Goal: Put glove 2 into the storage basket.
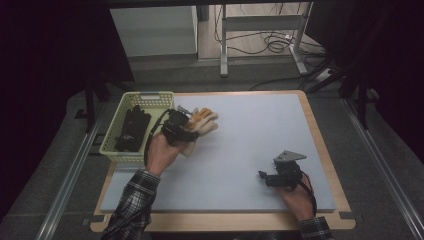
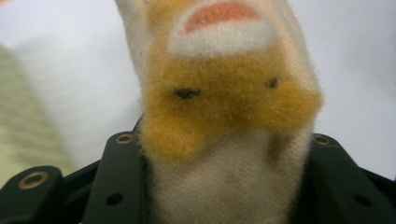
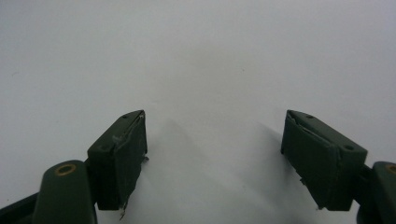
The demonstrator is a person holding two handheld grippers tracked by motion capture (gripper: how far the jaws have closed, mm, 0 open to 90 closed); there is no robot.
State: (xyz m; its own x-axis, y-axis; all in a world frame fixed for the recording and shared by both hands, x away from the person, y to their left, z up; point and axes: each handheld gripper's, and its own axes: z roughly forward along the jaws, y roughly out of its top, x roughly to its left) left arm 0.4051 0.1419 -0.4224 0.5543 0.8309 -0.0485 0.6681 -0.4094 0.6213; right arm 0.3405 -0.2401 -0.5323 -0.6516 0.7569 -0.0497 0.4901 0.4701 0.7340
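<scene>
The tabletop [image 1: 250, 150] is a pale grey mat on a wooden board. A yellow-green basket [image 1: 116, 150] sits at its far left corner, with a dark bundle [image 1: 131, 129] lying inside. Just beside the basket's right wall, the left gripper [image 1: 186, 131] holds a cream and orange-brown glove [image 1: 204, 122] above the mat; in the left gripper view its black jaws press on both sides of the glove's [image 2: 224, 116] white cuff. The right gripper [image 1: 265, 177] rests low at the near right of the tabletop, well apart from the glove, jaws wide apart with nothing between them [image 3: 215, 154].
</scene>
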